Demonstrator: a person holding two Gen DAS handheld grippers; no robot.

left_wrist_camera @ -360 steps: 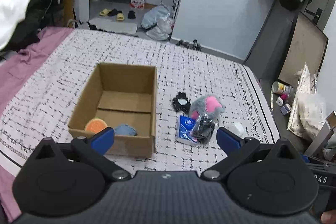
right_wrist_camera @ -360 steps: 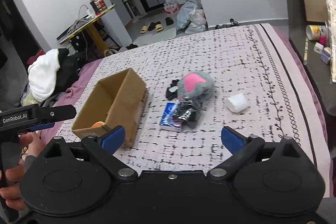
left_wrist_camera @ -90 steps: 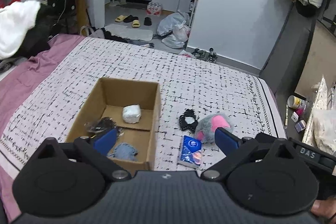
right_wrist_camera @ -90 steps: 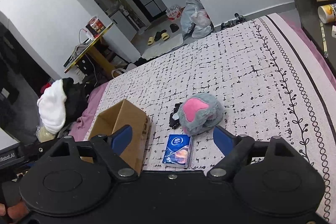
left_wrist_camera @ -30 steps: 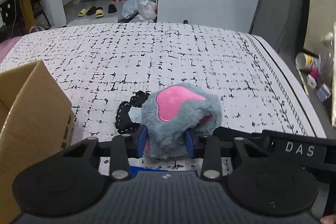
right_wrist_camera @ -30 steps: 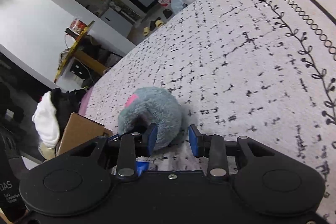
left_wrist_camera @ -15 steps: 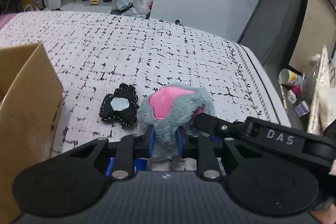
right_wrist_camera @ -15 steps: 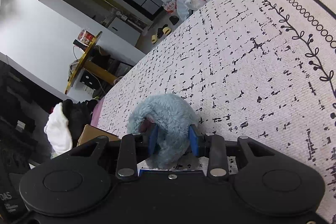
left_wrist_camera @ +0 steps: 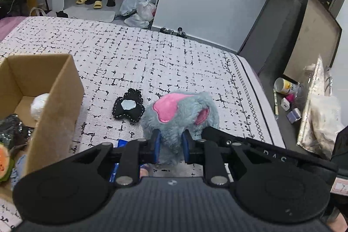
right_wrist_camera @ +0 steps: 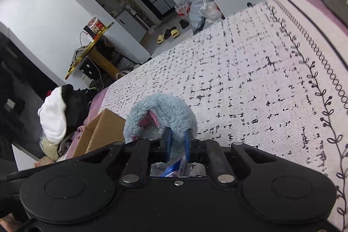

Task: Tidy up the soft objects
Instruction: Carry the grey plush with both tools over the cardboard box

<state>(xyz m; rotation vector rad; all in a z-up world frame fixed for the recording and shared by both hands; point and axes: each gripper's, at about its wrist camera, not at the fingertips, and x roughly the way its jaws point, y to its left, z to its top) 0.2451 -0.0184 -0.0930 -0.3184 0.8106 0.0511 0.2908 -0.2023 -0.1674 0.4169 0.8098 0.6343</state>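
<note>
The plush toy (left_wrist_camera: 184,110) is grey-blue fur with a bright pink patch on top (a paler pink shows at its inner fold). The bedspread (left_wrist_camera: 152,62) is white with broken black dashes and a black vine border. The cardboard box (left_wrist_camera: 58,101) is plain brown. The small felt piece (left_wrist_camera: 128,108) is black with white stitching and a pale blue centre.

We list one bed (left_wrist_camera: 174,62) under a white, black-flecked cover, bearing an open cardboard box (left_wrist_camera: 56,101) at left, a black felt piece (left_wrist_camera: 128,107) beside it, and a blue packet (left_wrist_camera: 121,144) nearer us.
</note>
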